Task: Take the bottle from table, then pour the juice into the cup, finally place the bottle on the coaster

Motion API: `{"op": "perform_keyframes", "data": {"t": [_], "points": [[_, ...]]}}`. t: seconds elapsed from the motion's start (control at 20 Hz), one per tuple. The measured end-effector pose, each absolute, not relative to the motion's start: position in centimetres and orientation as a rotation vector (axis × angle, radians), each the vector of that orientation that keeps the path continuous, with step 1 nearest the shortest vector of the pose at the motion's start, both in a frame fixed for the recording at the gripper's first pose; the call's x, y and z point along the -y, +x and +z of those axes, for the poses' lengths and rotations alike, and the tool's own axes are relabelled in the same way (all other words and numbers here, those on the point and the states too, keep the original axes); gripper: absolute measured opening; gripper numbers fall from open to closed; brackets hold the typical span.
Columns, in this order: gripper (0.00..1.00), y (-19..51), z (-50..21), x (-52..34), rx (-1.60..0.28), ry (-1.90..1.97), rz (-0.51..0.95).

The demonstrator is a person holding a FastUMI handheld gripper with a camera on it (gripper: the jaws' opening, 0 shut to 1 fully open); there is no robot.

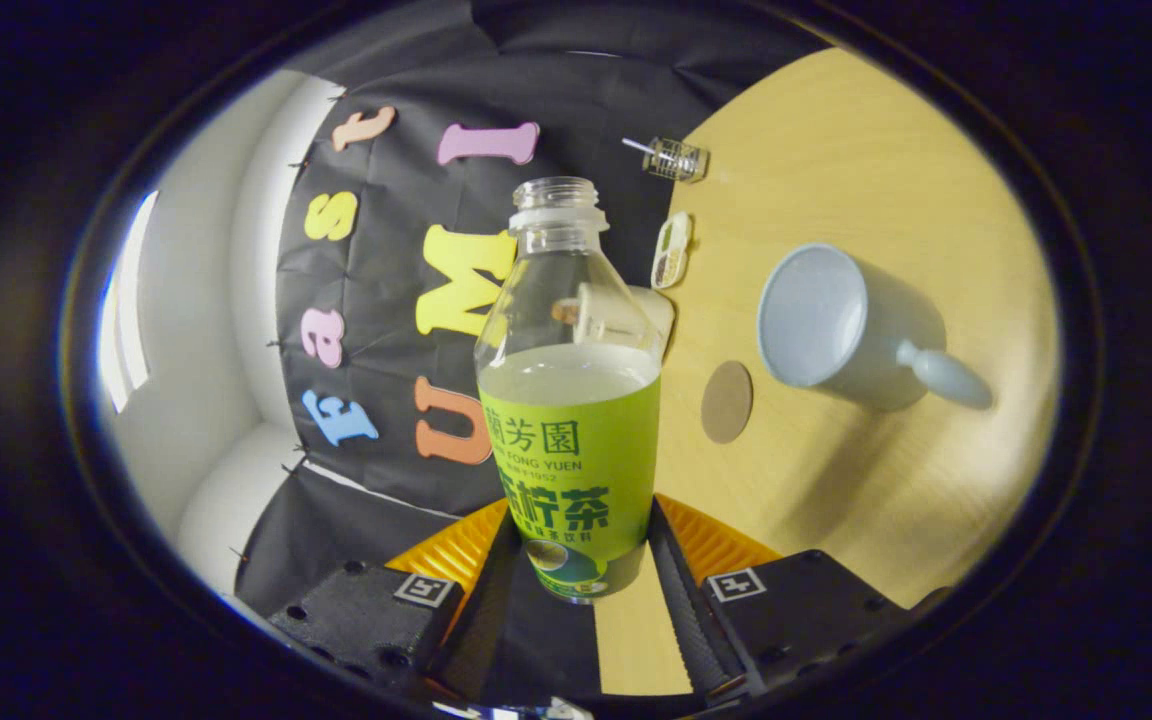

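Green-labelled and clear above the label, the bottle [569, 400] stands between the two fingers of the gripper [576, 560], which close on its lower part, one finger pressing each side, so the jaws are narrowed to the bottle's width and gripping it. Its cap is off, the threaded neck open at the top, with a white collar ring just below. Pale, cloudy juice fills it to about the top edge of the label; the shoulder above is see-through and empty. The whole scene is tilted, the wooden table [866, 500] rising on one side of the bottle and the booth's black cloth wall on the other.

Taking the bottle as the landmark: one cup [841, 325], pale blue-grey with a rounded handle, stands on the table well apart from the bottle, its open mouth turned toward the gripper and its inside looking empty. One round brown coaster [727, 401] lies flat on the table between the bottle and the cup, nearer the bottle, touching neither. Beyond the bottle's shoulder sits one small oblong container [671, 250], and farther off beyond the neck one small clear glass item [676, 159]; what either holds is too small to tell. A pale object shows dimly through the bottle's clear shoulder.
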State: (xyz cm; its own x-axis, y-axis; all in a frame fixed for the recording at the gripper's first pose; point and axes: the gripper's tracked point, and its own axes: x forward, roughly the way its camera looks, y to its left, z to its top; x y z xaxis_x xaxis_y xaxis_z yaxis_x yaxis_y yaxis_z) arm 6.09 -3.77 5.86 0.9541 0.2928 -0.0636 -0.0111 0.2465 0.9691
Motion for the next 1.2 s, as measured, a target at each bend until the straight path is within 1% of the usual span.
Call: {"op": "perform_keyframes", "data": {"t": [0.35, 0.55, 0.75, 1.0, 1.2], "points": [[0.77, 5.8, 6.9, 6.4, -0.168, 0.85, 0.131], [0.77, 6.8, 9.7, 7.1, -0.078, 0.654, 0.085], [0.78, 8.7, 11.9, 6.7, -0.039, 0.429, 0.057], [0.78, 13.5, 10.9, 4.8, -0.07, 0.304, 0.034], [0.78, 18.2, 7.3, 3.6, -0.136, 0.265, 0.0]]}}
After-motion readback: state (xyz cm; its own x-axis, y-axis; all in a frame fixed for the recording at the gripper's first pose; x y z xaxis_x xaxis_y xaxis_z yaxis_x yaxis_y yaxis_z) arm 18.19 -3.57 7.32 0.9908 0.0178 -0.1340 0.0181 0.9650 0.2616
